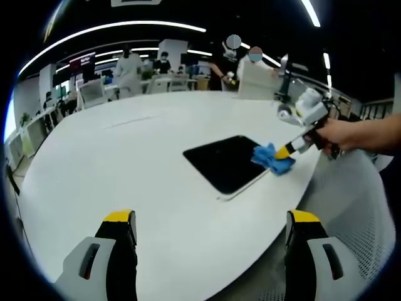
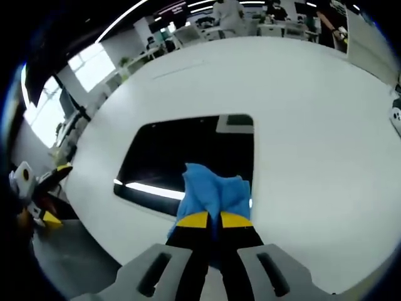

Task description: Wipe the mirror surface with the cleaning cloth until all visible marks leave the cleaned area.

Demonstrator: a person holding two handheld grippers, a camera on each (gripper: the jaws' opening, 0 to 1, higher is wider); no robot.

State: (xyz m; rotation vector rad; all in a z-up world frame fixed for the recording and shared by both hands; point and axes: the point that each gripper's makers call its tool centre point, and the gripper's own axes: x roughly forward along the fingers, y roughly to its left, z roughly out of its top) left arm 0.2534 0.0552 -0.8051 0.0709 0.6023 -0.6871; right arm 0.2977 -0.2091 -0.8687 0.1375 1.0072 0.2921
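Observation:
A dark rectangular mirror (image 1: 227, 162) (image 2: 188, 153) lies flat on the white table (image 1: 125, 163) (image 2: 301, 100). My right gripper (image 2: 213, 219) is shut on a blue cleaning cloth (image 2: 214, 193), which rests on the mirror's near edge. In the left gripper view that right gripper (image 1: 289, 149), held by a person's hand, presses the cloth (image 1: 274, 158) at the mirror's right corner. My left gripper (image 1: 212, 227) is open above the table's near edge, well short of the mirror, with nothing between its jaws. It also appears at the left rim of the right gripper view (image 2: 37, 194).
A white mesh chair (image 1: 351, 207) stands at the table's right edge. Desks, chairs and several people (image 1: 131, 66) fill the office behind the table. Ceiling lights reflect as a bright strip (image 2: 150, 190) in the mirror. A white object (image 2: 396, 119) sits at the table's right.

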